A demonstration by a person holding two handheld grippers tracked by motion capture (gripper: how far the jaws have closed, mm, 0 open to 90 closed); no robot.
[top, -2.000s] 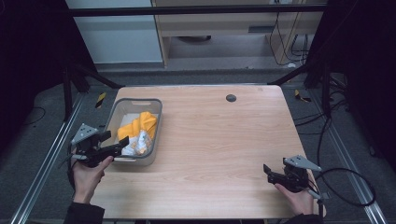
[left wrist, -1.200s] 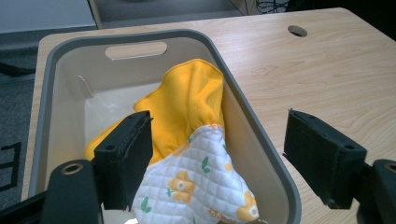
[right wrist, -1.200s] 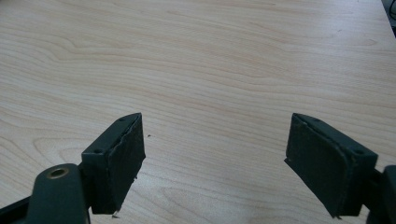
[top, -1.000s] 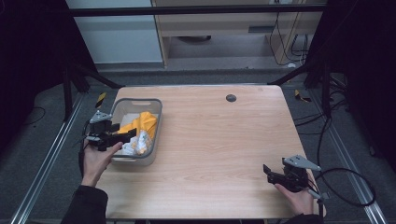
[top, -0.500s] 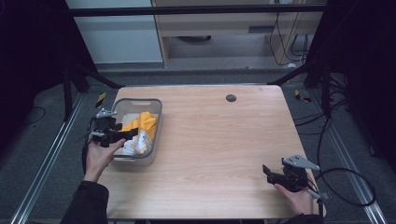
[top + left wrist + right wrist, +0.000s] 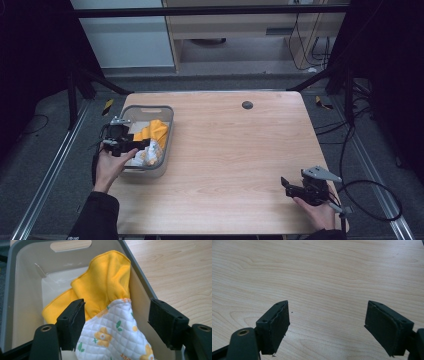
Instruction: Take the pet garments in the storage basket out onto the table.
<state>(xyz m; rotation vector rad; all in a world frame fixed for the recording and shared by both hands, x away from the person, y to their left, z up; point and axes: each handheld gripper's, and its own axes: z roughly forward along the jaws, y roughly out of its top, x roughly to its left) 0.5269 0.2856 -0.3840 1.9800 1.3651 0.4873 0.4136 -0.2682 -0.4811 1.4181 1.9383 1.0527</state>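
Observation:
A grey plastic bin (image 6: 168, 131) stands at the table's left, holding a yellow cloth (image 6: 153, 129) and a white quilted cloth (image 6: 148, 155) with orange flowers. My left gripper (image 6: 143, 144) reaches over the bin's left rim. In the left gripper view the bin (image 6: 25, 250) holds the yellow cloth (image 6: 105, 282), and the quilted cloth (image 6: 112, 332) lies between the jaws of my left gripper (image 6: 116, 317). The jaws have just been closing a little but stand apart, open. My right gripper (image 6: 285, 185) rests low at the table's right front. In the right gripper view it (image 6: 327, 322) is open over bare wood.
The wooden table (image 6: 235, 150) has a small dark round hole (image 6: 247, 105) near its far edge. Black frame bars and cables surround the table. A cable (image 6: 370, 200) trails from the right gripper off the right side.
The left hand has moved from beside the bin's near left corner up over its left rim, then held there. The right hand has stayed in place.

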